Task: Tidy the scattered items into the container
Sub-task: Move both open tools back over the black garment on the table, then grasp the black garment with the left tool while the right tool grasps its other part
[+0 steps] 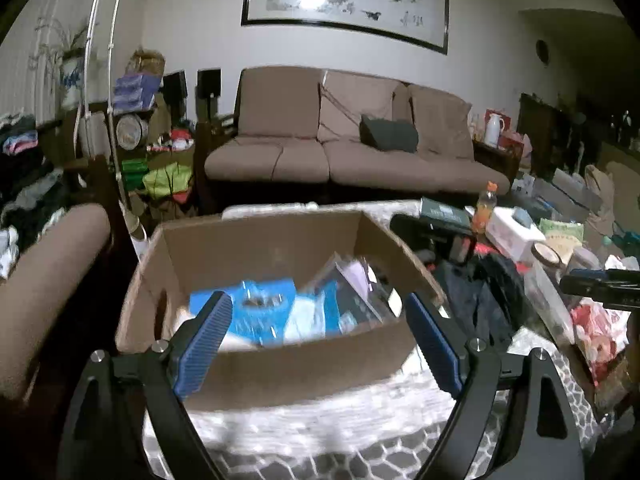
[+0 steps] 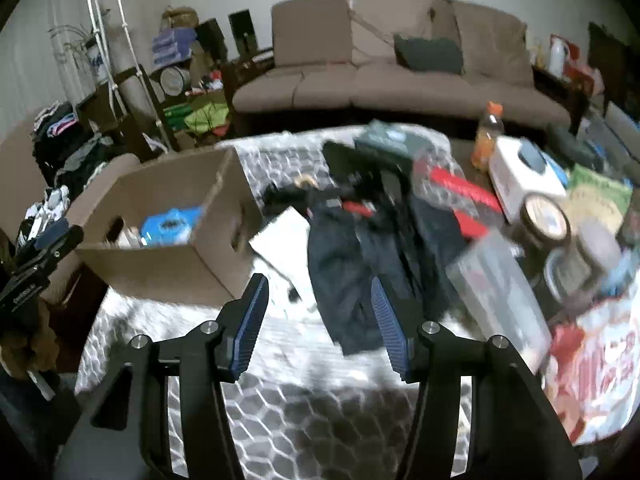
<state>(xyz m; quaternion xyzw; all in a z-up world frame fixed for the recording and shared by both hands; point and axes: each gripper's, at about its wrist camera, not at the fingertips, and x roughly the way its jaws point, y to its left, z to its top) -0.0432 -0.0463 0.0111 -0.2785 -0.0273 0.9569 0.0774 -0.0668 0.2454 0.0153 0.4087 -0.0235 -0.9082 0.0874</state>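
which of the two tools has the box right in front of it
The left tool: its open fingers frame the cardboard box. The right tool faces dark clothing instead.

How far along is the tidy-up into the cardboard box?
Partly done. The brown cardboard box already holds a blue packet and a few other items. Nothing is in hand: the left gripper and right gripper are both open and empty. Left on the patterned tablecloth: dark navy clothing, an orange drink bottle, a white carton, a round-lidded jar and more.
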